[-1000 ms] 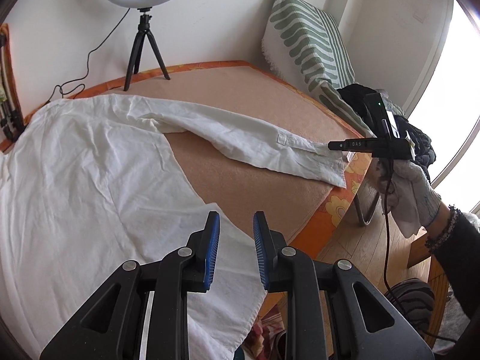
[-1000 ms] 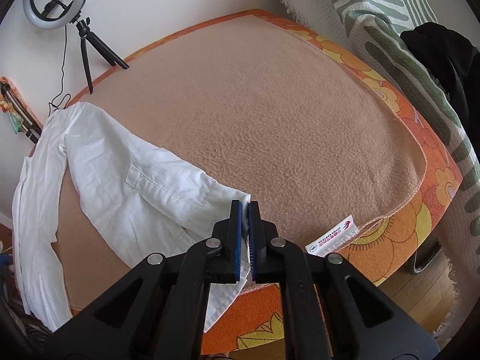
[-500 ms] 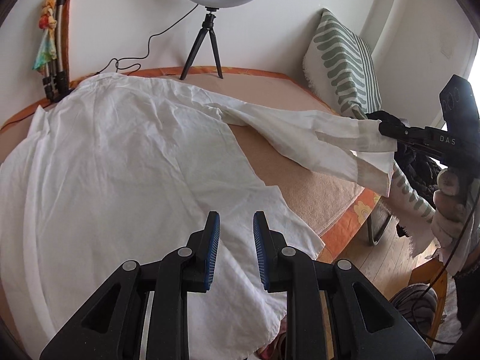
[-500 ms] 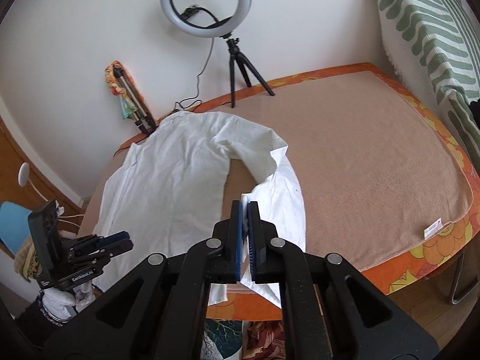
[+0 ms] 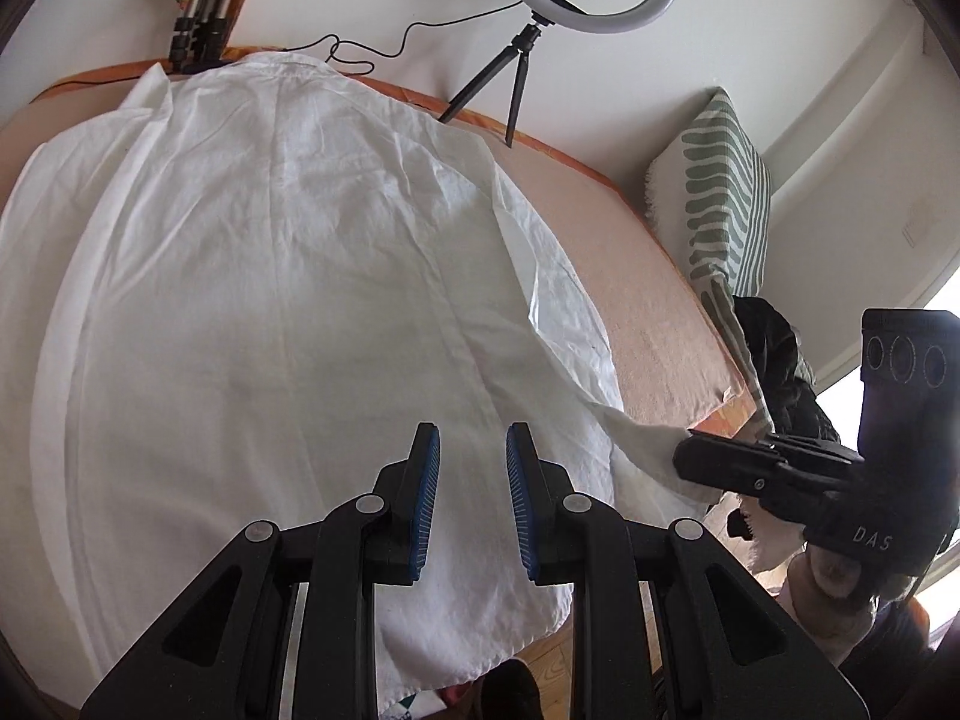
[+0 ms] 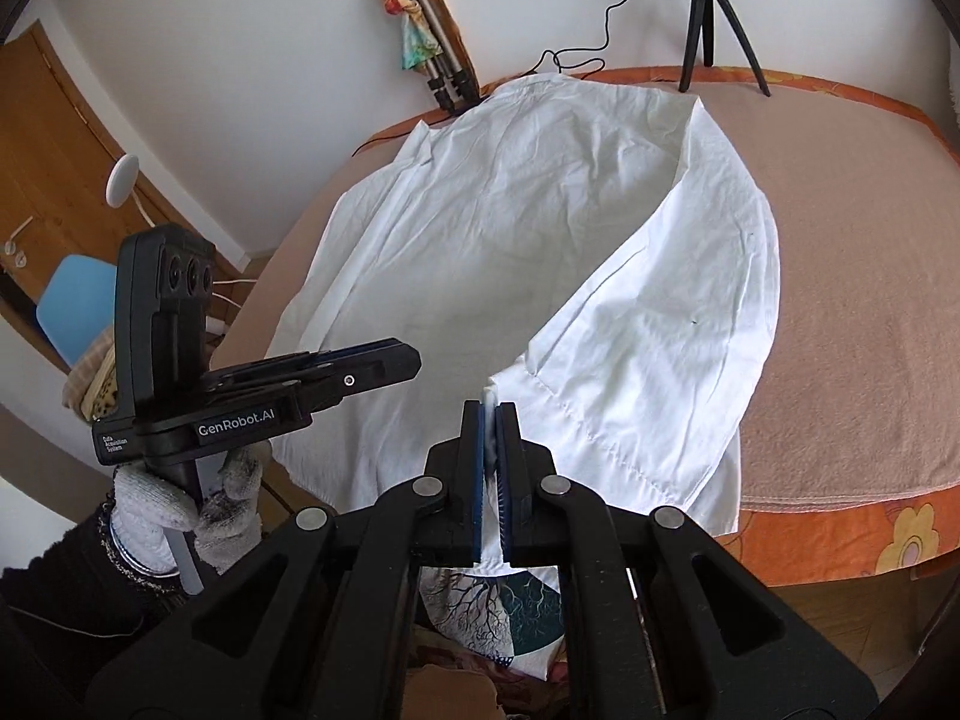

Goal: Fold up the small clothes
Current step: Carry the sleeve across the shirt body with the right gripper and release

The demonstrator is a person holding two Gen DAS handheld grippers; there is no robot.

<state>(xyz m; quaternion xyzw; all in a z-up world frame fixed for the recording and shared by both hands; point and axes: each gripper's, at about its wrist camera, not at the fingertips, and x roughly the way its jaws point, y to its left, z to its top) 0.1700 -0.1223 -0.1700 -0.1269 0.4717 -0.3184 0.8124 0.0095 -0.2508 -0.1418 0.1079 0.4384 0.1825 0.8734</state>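
A white shirt [image 5: 288, 300] lies spread on a tan blanket [image 5: 648, 312] over the bed; it also shows in the right wrist view [image 6: 510, 228]. Its right sleeve [image 6: 672, 324] is folded down along the body toward the hem. My right gripper [image 6: 492, 414] is shut on the sleeve's cuff at the near edge; it shows from the side in the left wrist view [image 5: 690, 459]. My left gripper [image 5: 472, 450] is open and empty just above the shirt's lower part; it shows in the right wrist view [image 6: 408, 360].
A ring light on a tripod [image 5: 528, 42] stands at the bed's far edge. A folded tripod with a colourful cloth [image 6: 432, 54] leans at the wall. A striped pillow [image 5: 726, 210] and dark clothes [image 5: 780, 372] lie at the right. The orange floral mattress edge [image 6: 840, 534] is near.
My right gripper has carried the sleeve cuff leftward and down toward the shirt's hem, so the sleeve now lies along the body. My left gripper has moved over the shirt's lower middle, still open.
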